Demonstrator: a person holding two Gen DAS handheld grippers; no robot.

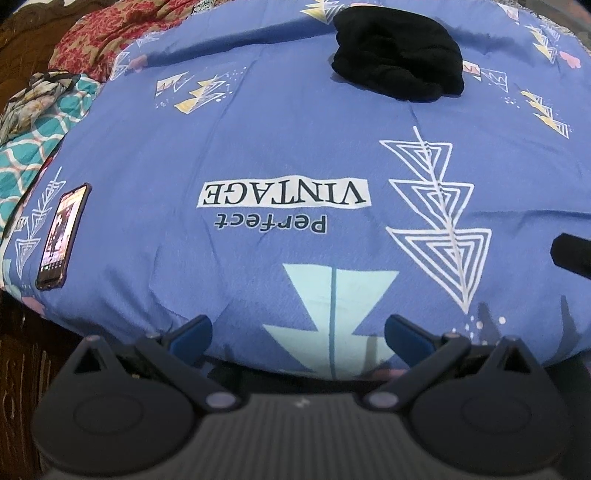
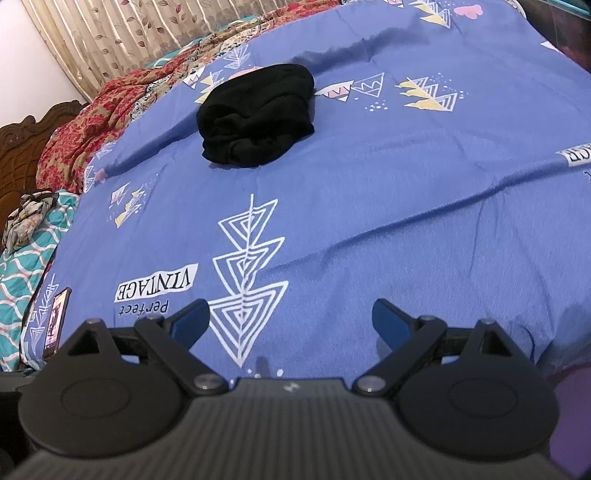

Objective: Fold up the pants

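Black pants (image 1: 400,51) lie in a folded bundle on the blue printed bedsheet (image 1: 258,129), far ahead and to the right in the left wrist view. In the right wrist view the pants (image 2: 256,112) sit ahead and left of centre on the sheet (image 2: 406,184). My left gripper (image 1: 298,332) is open and empty, low over the near edge of the bed. My right gripper (image 2: 291,319) is open and empty, also near the front edge, well short of the pants. A dark part of the right gripper (image 1: 572,254) shows at the right edge of the left wrist view.
A phone (image 1: 62,236) lies on the sheet at the left edge, also seen in the right wrist view (image 2: 55,323). A red patterned cloth (image 2: 92,122), a teal patterned cloth (image 1: 33,144) and a wooden headboard (image 2: 22,147) are at the left. A curtain (image 2: 129,33) hangs behind.
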